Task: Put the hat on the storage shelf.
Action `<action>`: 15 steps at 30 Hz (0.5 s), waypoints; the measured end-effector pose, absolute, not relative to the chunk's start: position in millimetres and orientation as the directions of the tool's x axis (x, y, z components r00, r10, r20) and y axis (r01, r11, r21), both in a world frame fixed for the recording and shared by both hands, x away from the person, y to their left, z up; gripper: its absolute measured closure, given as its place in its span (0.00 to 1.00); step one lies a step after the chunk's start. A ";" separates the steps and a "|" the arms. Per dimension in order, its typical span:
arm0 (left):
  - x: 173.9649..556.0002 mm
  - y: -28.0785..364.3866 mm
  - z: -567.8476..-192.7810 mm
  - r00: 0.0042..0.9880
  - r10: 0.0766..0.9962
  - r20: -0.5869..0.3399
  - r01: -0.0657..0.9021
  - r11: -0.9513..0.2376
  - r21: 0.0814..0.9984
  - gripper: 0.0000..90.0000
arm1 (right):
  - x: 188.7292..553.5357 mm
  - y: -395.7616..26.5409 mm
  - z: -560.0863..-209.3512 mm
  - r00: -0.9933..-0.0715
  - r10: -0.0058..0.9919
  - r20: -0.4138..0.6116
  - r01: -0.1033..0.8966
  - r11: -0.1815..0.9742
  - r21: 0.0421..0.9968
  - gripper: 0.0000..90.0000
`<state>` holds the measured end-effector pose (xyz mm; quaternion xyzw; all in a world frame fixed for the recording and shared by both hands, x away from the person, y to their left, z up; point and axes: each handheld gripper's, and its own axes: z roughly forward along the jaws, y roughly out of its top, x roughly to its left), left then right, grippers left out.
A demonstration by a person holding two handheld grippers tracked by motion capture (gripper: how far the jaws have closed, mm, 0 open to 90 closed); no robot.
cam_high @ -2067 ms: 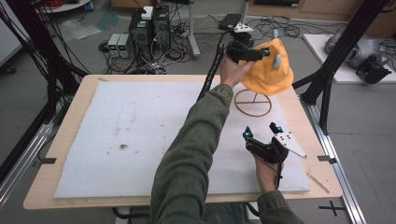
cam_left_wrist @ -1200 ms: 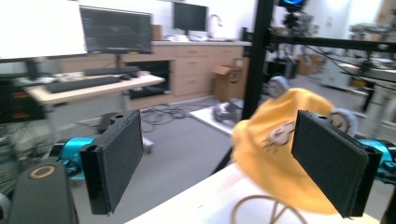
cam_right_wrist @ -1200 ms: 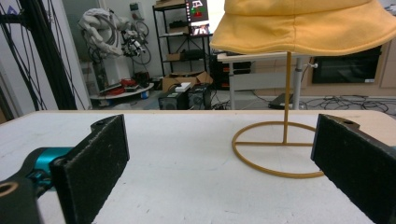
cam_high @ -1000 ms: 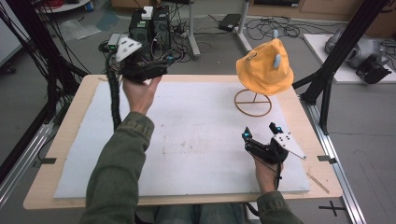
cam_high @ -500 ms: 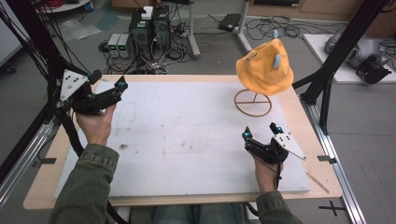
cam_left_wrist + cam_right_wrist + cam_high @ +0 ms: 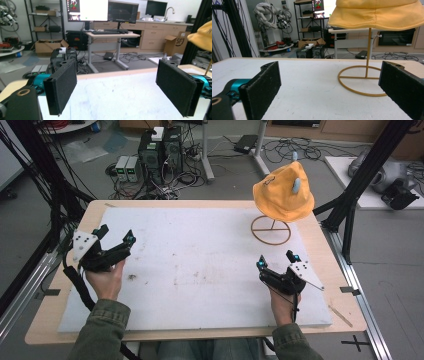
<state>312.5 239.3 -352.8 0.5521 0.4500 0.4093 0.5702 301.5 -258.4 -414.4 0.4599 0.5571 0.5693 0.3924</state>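
While both grippers rest low over the white mat [image 6: 200, 270], the yellow hat [image 6: 283, 194] sits draped on its thin wire stand [image 6: 271, 230] in the upper right of the high view, near the far right edge of the table [image 6: 45, 330]. The left gripper [image 6: 114, 236] is at the left of that frame, well apart from the hat, its jaws spread wide with nothing between them; its own view shows the two black pads [image 6: 63, 88] far apart over bare mat, with a corner of the hat at the right edge. The right gripper [image 6: 276, 259] lies at the lower right, near the stand's ring base but not touching it, jaws likewise wide and empty. In the right gripper view the hat [image 6: 377, 13] hangs over the top of the frame, the stand's pole [image 6: 368, 52] rising from the ring straight ahead. By the look of it, the hat is set on its stand and both hands are parked, so the work seems at or near its end. If any move is left, it would be to check that the hat hangs level, without knocking the light stand.
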 end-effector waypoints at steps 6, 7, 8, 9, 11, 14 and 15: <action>304.2 237.6 -382.6 0.237 0.970 -0.044 0.060 0.030 0.998 0.20 | 304.1 -256.5 -415.1 -0.273 0.958 0.090 0.070 -0.073 0.995 0.04; 303.4 237.9 -386.9 0.237 0.971 -0.043 0.064 0.029 0.998 0.20 | 304.3 -256.0 -415.2 -0.271 0.958 0.090 0.072 -0.073 0.995 0.04; 302.7 238.5 -390.4 0.238 0.971 -0.041 0.074 0.024 0.997 0.20 | 304.9 -256.0 -415.3 -0.273 0.958 0.085 0.067 -0.069 0.995 0.04; 302.2 238.6 -393.7 0.235 0.971 -0.041 0.073 0.025 0.997 0.20 | 304.8 -255.3 -415.4 -0.274 0.958 0.091 0.071 -0.074 0.995 0.04; 302.2 239.3 -397.7 0.238 0.970 -0.044 0.083 0.025 0.996 0.20 | 305.1 -254.6 -415.8 -0.274 0.957 0.092 0.076 -0.073 0.994 0.04; 302.4 239.0 -398.9 0.239 0.970 -0.041 0.078 0.023 0.997 0.20 | 305.8 -253.7 -416.3 -0.275 0.957 0.089 0.076 -0.071 0.995 0.04; 302.5 239.0 -398.9 0.237 0.971 -0.036 0.079 0.017 0.997 0.20 | 306.4 -252.7 -416.7 -0.276 0.956 0.097 0.084 -0.076 0.994 0.04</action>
